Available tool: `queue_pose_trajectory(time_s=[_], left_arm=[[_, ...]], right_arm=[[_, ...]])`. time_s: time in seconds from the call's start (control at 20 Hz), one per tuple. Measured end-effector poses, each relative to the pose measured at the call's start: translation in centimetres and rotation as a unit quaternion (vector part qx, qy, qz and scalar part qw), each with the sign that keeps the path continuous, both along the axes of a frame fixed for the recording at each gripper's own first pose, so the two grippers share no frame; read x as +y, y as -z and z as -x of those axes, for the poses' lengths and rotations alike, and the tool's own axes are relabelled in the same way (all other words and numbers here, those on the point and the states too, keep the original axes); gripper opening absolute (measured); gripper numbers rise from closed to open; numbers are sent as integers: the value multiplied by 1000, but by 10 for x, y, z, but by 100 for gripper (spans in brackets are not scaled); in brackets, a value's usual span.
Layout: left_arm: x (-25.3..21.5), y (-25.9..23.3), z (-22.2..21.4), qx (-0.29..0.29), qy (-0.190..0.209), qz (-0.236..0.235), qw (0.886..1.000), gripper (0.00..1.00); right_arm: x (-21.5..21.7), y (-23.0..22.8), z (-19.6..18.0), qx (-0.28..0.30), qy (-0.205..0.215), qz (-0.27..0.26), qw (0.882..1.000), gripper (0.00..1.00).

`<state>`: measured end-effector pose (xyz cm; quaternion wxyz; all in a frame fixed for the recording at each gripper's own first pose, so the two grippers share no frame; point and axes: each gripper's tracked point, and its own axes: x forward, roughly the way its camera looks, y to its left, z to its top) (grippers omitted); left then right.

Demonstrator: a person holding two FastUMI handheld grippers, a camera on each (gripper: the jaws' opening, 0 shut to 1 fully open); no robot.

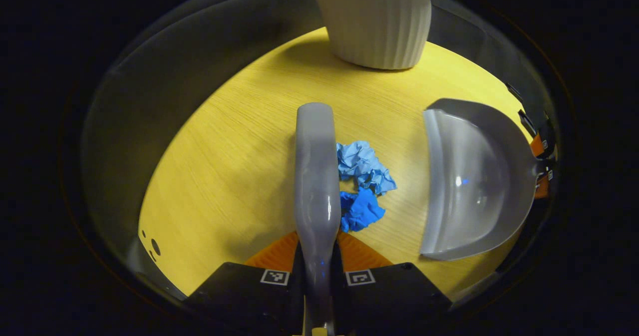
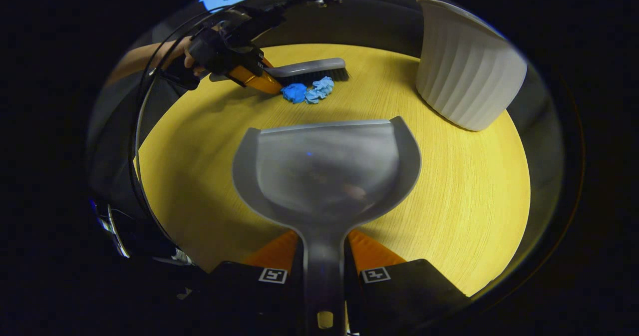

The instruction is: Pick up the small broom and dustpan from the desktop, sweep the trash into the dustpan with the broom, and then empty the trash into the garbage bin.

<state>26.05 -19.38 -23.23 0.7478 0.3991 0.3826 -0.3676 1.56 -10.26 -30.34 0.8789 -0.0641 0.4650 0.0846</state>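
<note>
Tabletop (image 2: 469, 216), yellow wood, is filling the middle of both views. Garbage bin (image 2: 467, 66), white and ribbed, is standing at the upper right of the right gripper view. Dustpan (image 2: 324, 171) is lying flat at that view's centre, its mouth facing the trash, its handle clamped between the fingers of the right gripper (image 2: 323, 256). Broom (image 1: 315, 176) is running up the middle of the left gripper view, the left gripper (image 1: 317, 256) closed on its handle. Trash (image 1: 363, 183), two crumpled blue wads, is sitting just right of the broom, touching it
</note>
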Motion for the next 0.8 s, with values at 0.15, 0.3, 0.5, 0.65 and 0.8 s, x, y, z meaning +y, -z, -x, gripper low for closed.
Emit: queue_pose_trajectory(time_s=[0.15, 0.3, 0.5, 0.65, 0.8], left_arm=[[-15, 6, 46, 65, 21, 4, 998, 27], [-28, -1, 80, 108, 39, -2, 993, 24], [-35, 0, 115, 153, 11, 16, 988, 27], [-35, -16, 111, 108, -24, 56, 992, 27], [-18, -54, 113, 83, -79, 134, 984, 27]], right_arm=[[-5, 5, -3, 4, -10, 4, 1000, 39], [-6, 3, -3, 1, -13, 4, 1000, 39], [-5, 0, -4, -13, -9, -4, 1000, 39], [-7, 2, -6, -19, 0, -4, 1000, 39], [-10, -1, -7, -24, 14, -10, 1000, 39]])
